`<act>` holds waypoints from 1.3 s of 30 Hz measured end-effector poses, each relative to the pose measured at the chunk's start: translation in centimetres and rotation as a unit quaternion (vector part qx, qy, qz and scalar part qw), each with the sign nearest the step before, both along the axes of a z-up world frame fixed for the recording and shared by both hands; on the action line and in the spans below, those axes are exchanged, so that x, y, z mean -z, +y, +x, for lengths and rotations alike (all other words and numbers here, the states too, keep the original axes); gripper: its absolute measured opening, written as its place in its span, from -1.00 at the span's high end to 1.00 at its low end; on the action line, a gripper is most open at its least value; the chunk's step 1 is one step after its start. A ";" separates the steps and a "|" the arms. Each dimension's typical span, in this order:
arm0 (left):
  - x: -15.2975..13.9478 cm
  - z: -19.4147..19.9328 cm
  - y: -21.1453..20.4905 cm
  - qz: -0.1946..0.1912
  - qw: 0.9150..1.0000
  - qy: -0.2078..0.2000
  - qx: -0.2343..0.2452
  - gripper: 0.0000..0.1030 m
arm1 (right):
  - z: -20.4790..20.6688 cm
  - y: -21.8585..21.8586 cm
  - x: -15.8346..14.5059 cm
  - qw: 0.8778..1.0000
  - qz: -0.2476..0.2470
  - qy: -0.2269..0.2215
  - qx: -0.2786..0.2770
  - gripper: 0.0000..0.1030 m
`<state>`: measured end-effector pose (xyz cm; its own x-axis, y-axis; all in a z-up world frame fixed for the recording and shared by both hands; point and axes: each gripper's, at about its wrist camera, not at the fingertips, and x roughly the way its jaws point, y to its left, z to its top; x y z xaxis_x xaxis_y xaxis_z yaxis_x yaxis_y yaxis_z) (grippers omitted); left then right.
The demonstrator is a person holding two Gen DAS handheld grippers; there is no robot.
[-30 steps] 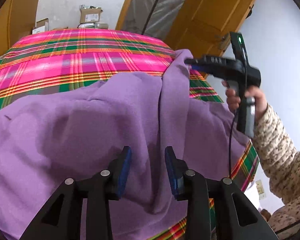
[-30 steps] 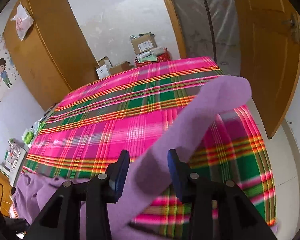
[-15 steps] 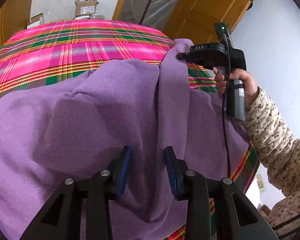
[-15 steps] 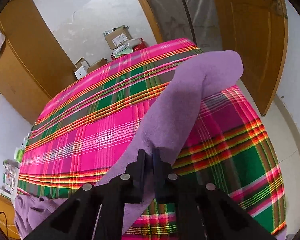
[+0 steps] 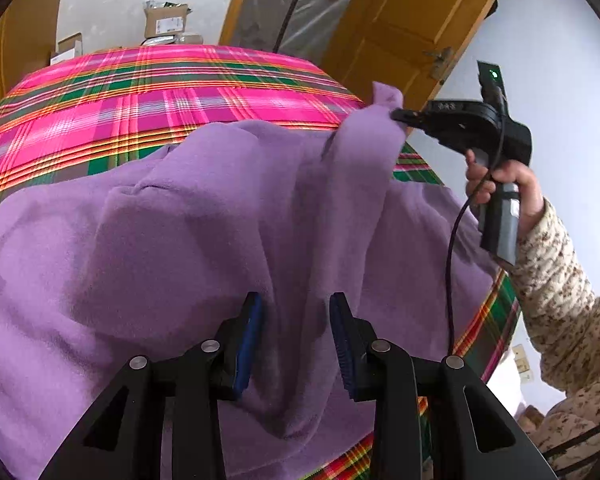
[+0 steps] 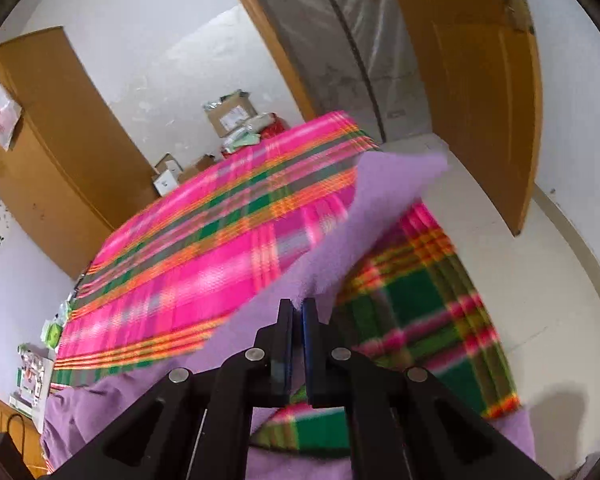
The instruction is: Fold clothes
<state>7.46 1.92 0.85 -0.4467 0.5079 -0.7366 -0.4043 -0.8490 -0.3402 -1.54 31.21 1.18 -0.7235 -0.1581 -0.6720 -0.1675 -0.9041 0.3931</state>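
A purple fleece garment (image 5: 204, 216) lies spread over the near part of a bed covered in pink and green plaid (image 5: 148, 92). My left gripper (image 5: 296, 312) is open, its blue pads on either side of a fold of the fleece. My right gripper (image 6: 297, 312) is shut on a strip of the purple garment (image 6: 364, 220) and holds it raised above the bed. In the left wrist view the right gripper (image 5: 400, 116) pinches the garment's far right end.
The plaid bed (image 6: 204, 248) fills the middle. Cardboard boxes (image 6: 232, 114) stand behind its far edge. A wooden wardrobe (image 6: 60, 140) stands at the left and an open wooden door (image 6: 480, 60) at the right. Bare floor (image 6: 540, 280) lies right of the bed.
My right gripper closed on the purple strip, then lifted and pulled it toward the right. My left gripper stayed open over the fleece.
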 end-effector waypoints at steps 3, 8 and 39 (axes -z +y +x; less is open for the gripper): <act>-0.1 0.3 0.0 0.002 1.000 0.001 0.005 0.31 | 1.1 1.1 0.9 1.000 -0.011 -0.008 0.013 0.91; -0.3 0.7 0.1 0.002 1.000 0.002 0.011 0.31 | 2.7 2.4 1.2 0.999 -0.035 -0.005 0.030 0.91; -1.1 -0.1 1.8 -0.057 0.998 0.026 0.026 0.60 | -5.7 -1.4 -1.8 0.999 0.007 -0.009 -0.040 0.90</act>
<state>7.41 3.74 1.95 -0.4609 0.4457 -0.7674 -0.4636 -0.8583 -0.2200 -7.24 29.84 2.94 -0.6971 -0.2059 -0.6868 -0.1012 -0.9200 0.3786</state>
